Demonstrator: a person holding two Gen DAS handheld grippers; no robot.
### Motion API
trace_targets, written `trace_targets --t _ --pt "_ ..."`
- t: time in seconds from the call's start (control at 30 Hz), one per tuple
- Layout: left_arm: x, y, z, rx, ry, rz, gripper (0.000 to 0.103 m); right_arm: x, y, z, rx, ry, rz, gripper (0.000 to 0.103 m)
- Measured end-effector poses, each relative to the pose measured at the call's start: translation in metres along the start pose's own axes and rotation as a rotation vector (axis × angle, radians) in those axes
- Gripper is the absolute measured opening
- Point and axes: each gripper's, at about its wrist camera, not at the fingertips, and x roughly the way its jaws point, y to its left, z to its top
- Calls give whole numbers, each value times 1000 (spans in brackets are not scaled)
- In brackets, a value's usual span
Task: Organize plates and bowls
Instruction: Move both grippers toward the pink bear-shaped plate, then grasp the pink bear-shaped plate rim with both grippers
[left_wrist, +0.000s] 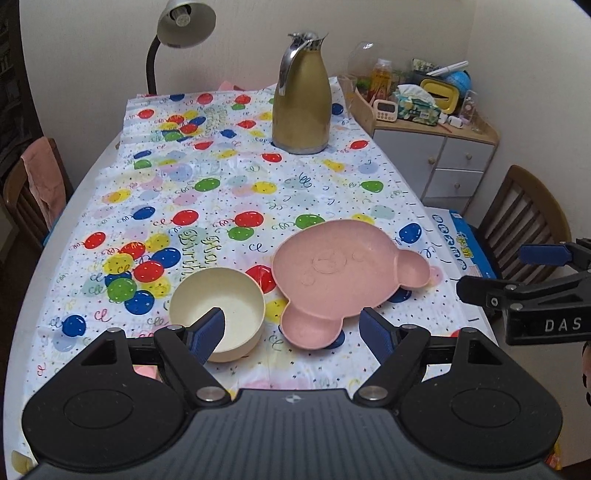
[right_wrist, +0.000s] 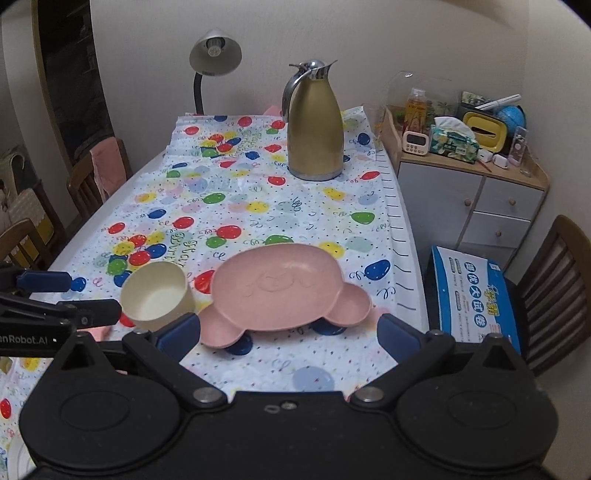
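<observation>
so there's a pink plate (left_wrist: 341, 267) shaped like a bear's head sitting on the balloon-print tablecloth (left_wrist: 229, 173), near the front edge of the table. it has a big round middle section with a faint face pressed into it, plus two small round ear compartments, one toward the near side and one sticking out to the right. matte pastel finish, looks empty. just to its left is a cream bowl (left_wrist: 218, 312), plain, round, straight-ish walls, also empty, upright; from the right wrist view it sits right beside the plate's near ear, can't tell if they actually touch. the left gripper (left_wrist: 293, 334) hangs above the near edge of the table with its blue-padded fingers spread wide, nothing between them, the left pad (left_wrist: 208, 334) overlapping the bowl in view but i can't say it's touching. the right gripper (right_wrist: 288, 328) is the same deal, jaws wide apart and empty, lined up in front of the plate. further back on the cloth stands a gold thermos jug (left_wrist: 301, 98) with a chrome handle, well apart from the dishes, and a desk lamp (left_wrist: 183, 26) leans over the far end.
</observation>
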Motion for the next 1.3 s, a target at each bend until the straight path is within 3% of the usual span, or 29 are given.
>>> trace_targets --t 0.17,0.37,0.7,1.03,1.17,1.3 --pt "37 -5 9 -16 39 22 80 40 -25 18 -27 36 24 100" --pt "79 -5 19 -35 72 21 80 90 -46 35 -48 77 53 91" --pt "135 -8 21 -67 134 22 79 174 -69 46 -44 159 81 59" --pt "163 -1 29 -110 178 49 73 207 -79 53 -56 201 114 44" --pt "173 -6 28 -107 192 57 62 218 -83 52 -46 217 128 40" --pt "174 -6 28 -108 193 51 59 228 -86 49 -47 229 119 38"
